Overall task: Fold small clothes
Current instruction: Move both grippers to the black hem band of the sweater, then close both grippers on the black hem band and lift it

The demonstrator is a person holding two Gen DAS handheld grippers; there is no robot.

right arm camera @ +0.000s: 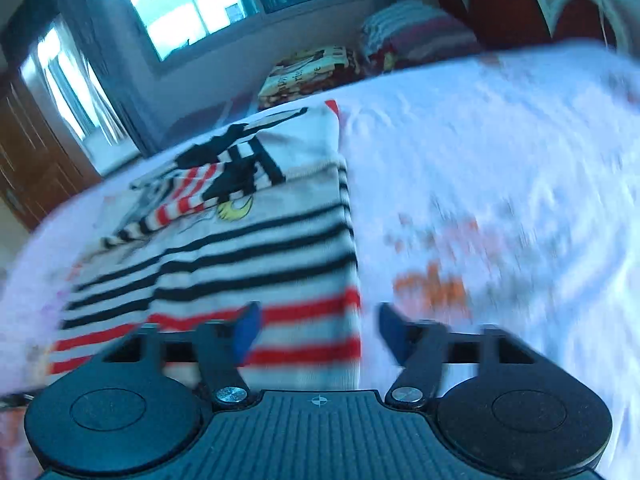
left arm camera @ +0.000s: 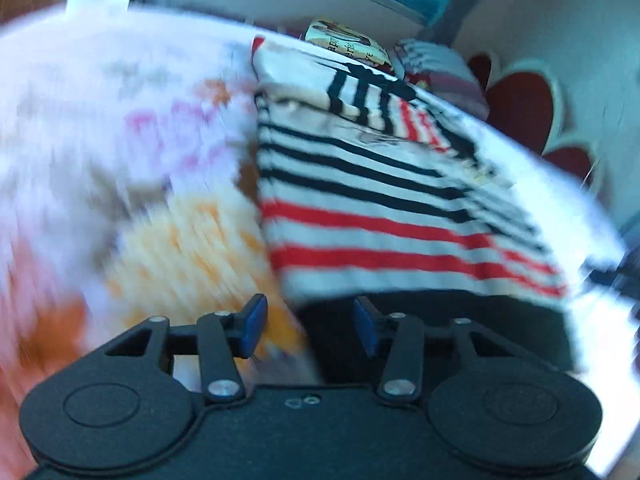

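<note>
A small white garment point(left arm camera: 360, 184) with black and red stripes and a cartoon print lies flat on the bed, its long side edges straight. In the left wrist view my left gripper point(left arm camera: 310, 326) hovers at its near left corner, blue pads point(left arm camera: 254, 326) apart and nothing pressed between them. In the right wrist view the same garment point(right arm camera: 248, 248) fills the left half. My right gripper point(right arm camera: 320, 334) stands open over its near right edge; the cloth shows in the gap, but the fingertips point(right arm camera: 394, 334) do not pinch it. Both views are motion-blurred.
The bed sheet point(right arm camera: 480, 160) is white with orange and pink prints. At the far end lie a printed cushion point(right arm camera: 312, 72), a folded striped blanket point(right arm camera: 408, 28) and a red-and-white headboard point(left arm camera: 524, 100). A window point(right arm camera: 180, 4) and a wooden door point(right arm camera: 24, 160) are behind.
</note>
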